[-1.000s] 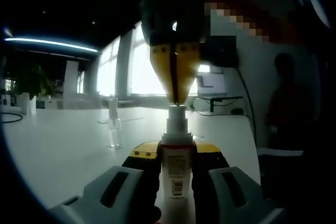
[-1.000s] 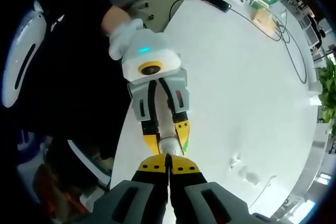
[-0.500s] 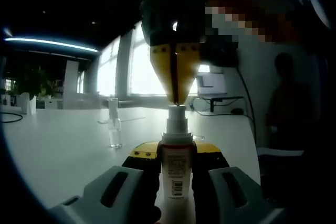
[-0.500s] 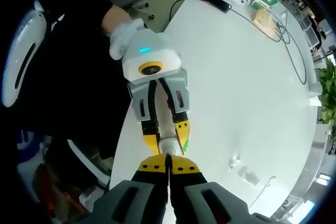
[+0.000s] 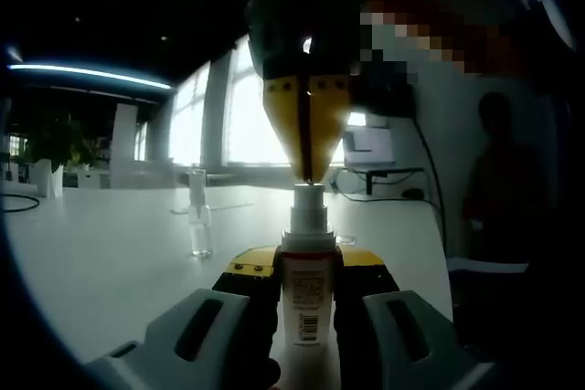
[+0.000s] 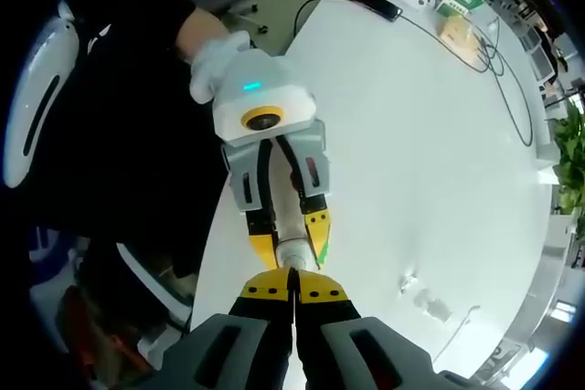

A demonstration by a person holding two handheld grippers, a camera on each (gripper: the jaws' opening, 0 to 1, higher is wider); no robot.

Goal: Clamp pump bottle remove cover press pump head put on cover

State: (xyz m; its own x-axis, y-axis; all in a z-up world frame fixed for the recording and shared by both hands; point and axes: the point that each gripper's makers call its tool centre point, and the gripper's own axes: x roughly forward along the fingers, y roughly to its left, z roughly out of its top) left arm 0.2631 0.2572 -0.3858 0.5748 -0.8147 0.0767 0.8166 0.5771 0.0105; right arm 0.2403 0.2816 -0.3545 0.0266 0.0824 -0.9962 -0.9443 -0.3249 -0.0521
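We see the white table (image 6: 430, 134) spreading wide, its far clutter too small to name. Our left gripper (image 5: 306, 271) clamps the pump bottle (image 5: 304, 299), upright between its jaws; the label's barcode shows, its print unreadable. Our right gripper (image 6: 292, 291), jaws pressed together, rests its tips on the pump head (image 5: 308, 203). Nothing has shifted since half a second ago. The clear cover (image 5: 198, 216) stands apart on the table.

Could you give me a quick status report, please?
Left gripper clamps pump bottle upright. Right gripper, shut, tips on pump head. Clear cover stands aside on table.
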